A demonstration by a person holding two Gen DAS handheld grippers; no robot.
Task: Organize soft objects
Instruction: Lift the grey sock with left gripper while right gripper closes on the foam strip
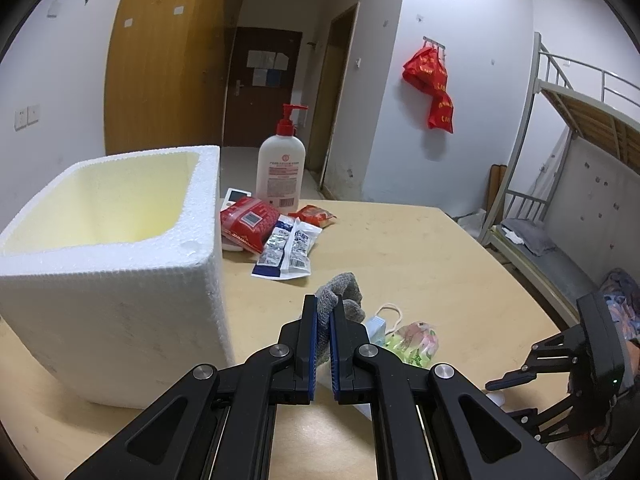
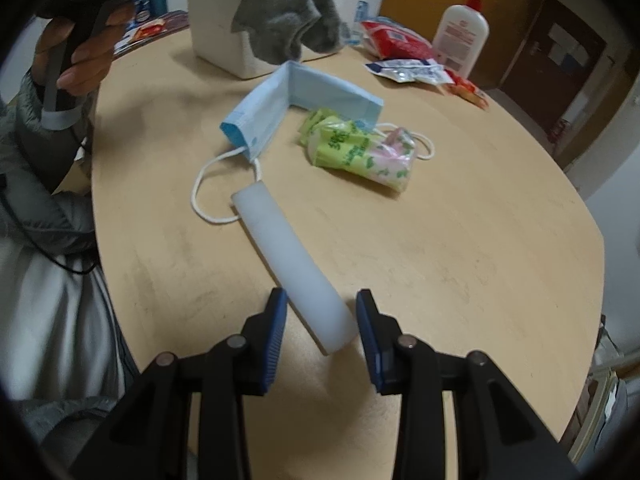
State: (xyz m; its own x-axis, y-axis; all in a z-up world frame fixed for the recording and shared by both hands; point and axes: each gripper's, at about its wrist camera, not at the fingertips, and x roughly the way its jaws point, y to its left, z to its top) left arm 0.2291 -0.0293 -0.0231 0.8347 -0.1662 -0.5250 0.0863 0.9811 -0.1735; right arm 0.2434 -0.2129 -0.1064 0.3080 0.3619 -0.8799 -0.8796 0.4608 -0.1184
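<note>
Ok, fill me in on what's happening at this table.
A person is sorting soft items with a handheld gripper in each hand. The left gripper is clamped on a grey sock, held up off the table near the white foam box. The right gripper stands open around the near end of a white foam cylinder lying on the table. A blue face mask and a green tissue pack lie on the table.

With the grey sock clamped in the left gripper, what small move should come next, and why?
Probably carry the left gripper over the open white foam box and release there. Its pads are shut on the grey sock, which hangs clear of the table, and the box stands just beside it.
</note>
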